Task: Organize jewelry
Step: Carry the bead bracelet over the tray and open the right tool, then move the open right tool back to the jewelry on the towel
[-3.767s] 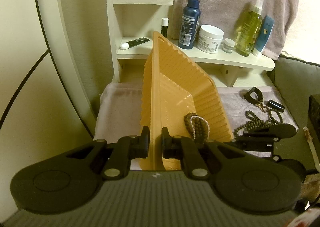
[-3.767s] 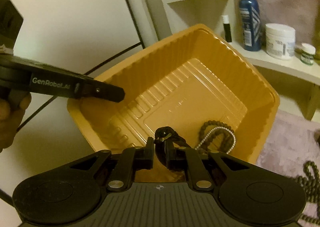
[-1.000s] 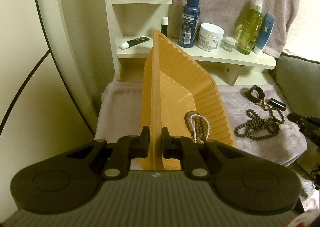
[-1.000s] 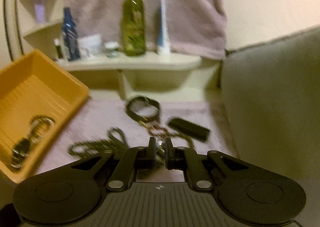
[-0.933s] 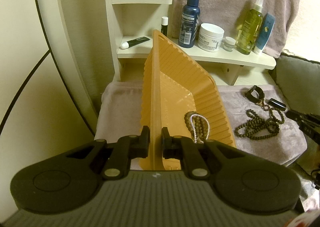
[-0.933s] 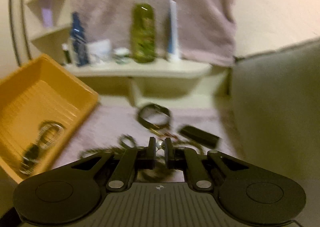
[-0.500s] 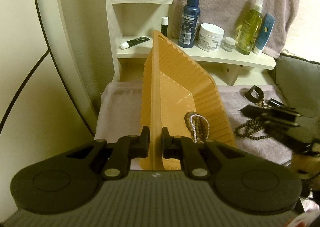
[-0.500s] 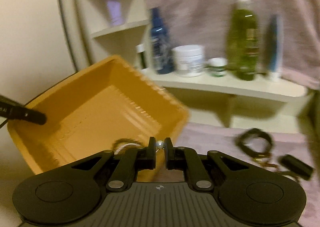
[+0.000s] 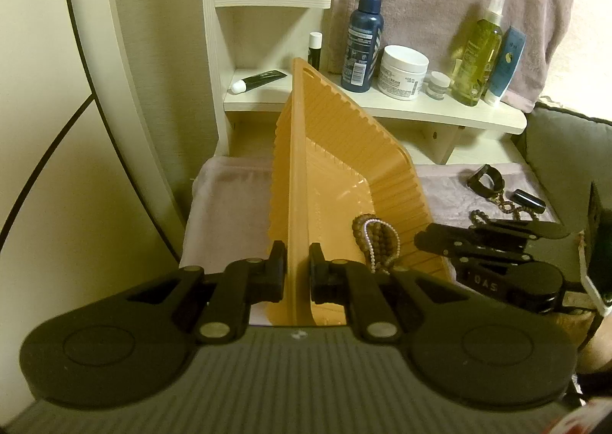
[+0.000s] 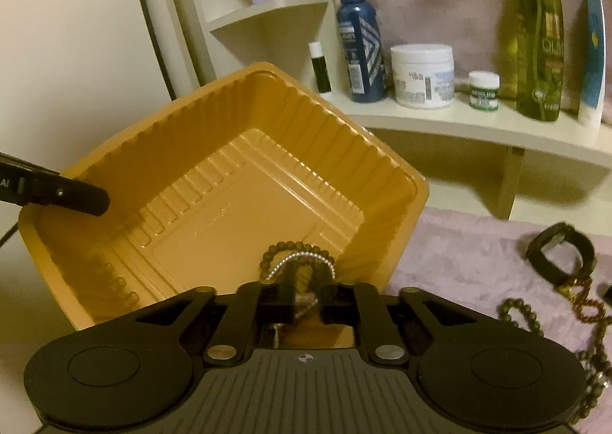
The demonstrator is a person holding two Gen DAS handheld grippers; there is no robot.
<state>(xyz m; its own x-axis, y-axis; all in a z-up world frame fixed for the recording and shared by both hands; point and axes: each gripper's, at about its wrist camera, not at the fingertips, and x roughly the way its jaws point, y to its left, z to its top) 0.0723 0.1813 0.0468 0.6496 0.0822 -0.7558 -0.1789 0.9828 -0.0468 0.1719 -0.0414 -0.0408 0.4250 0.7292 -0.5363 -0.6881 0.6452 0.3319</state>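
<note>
Release is happening over the tilted orange tray [image 10: 244, 181]: the right gripper [image 10: 306, 304] is spreading its jaws above the beaded strands [image 10: 294, 258] lying at the tray's low corner, a small silvery piece still between them. Left gripper [image 9: 297, 273] is pinching the tray's rim; keeping that tilt steady is helping pieces slide down. A second ago the right gripper was hovering pressed together over the bead necklace [image 10: 535, 319] on the towel

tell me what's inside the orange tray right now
Inside the orange tray lie a dark bead bracelet and a pearly strand in the near corner. The right gripper, jaws opening, covers whatever sits below them.
</note>
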